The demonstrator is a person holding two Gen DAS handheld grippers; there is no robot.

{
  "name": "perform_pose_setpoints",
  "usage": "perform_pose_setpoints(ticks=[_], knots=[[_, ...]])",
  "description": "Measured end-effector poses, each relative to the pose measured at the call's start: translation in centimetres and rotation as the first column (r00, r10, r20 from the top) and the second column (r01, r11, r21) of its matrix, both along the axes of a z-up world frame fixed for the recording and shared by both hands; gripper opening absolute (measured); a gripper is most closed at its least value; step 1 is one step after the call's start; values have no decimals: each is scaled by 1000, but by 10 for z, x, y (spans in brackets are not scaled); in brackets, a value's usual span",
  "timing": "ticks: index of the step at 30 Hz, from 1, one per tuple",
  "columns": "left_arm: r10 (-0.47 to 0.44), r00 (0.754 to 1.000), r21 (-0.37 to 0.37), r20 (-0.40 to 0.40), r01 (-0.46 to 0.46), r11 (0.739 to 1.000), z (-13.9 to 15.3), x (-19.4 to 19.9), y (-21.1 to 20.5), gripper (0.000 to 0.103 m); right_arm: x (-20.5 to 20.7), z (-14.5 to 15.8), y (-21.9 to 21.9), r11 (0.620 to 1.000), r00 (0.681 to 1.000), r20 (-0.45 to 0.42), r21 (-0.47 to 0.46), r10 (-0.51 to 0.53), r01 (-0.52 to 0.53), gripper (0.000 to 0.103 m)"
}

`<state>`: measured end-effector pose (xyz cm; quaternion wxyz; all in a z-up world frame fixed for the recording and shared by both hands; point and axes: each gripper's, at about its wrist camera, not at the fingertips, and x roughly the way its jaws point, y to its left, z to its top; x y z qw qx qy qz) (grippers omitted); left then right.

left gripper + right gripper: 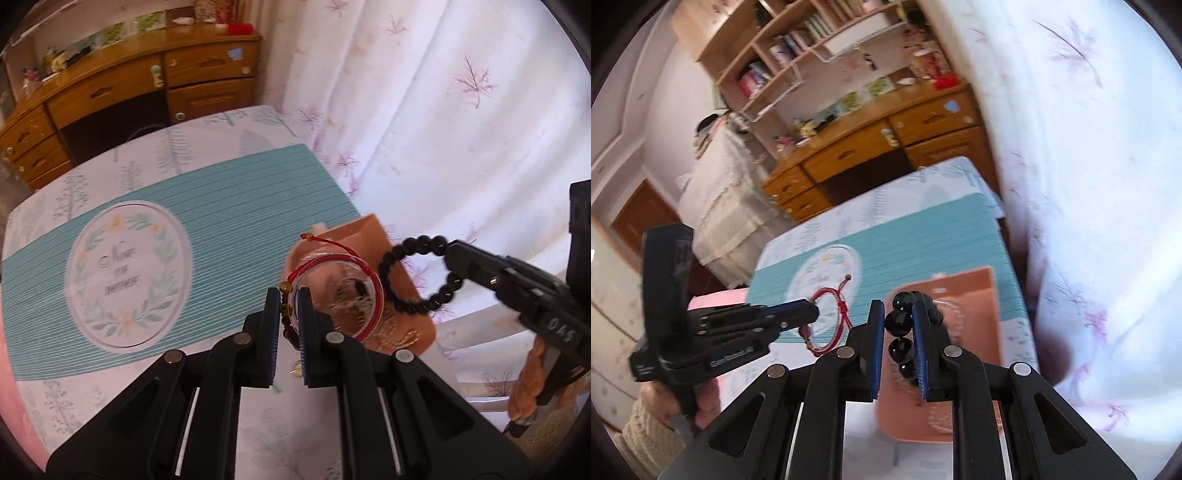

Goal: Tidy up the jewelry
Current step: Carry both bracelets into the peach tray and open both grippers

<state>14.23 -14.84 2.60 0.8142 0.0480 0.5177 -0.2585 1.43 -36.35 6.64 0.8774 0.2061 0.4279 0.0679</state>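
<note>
Teal mat [236,192] lay beneath my left gripper [287,306], clamped on the red cord bracelet [332,266]; my right gripper [899,325] pinched the black bead bracelet [897,319] above the pink tray [967,295].

red bracelet [334,291] pinched, black bracelet [417,275] beside

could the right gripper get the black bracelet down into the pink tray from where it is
Probably yes: the right gripper, shut on the black bead bracelet, hangs over the pink tray, nothing between. The left gripper holds the red bracelet off to the side.
</note>
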Motion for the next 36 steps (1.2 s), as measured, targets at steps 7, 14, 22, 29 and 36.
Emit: perform_pose_setpoints(ticks=[7, 14, 22, 29, 36], knots=[[-15, 999, 0, -35, 15, 1000, -36, 11, -43, 7, -2, -35, -19, 998, 998, -52, -34, -47, 45, 14], [-11, 996, 31, -87, 14, 999, -77, 16, -70, 7, -5, -76, -11, 999, 991, -129, -41, -35, 30, 14], [-25, 992, 1, -127, 26, 1000, -78, 10, -65, 10, -16, -100, 13, 998, 983, -180, -46, 27, -36, 15], [-5, 998, -36, -63, 2, 999, -50, -4, -40, 51, -12, -111, 45, 994, 977, -198, -65, 74, -88, 15], [31, 999, -42, 9, -31, 999, -24, -21, -5, 52, -7, -115, 68, 981, 977, -204, -172, 52, -89, 20]])
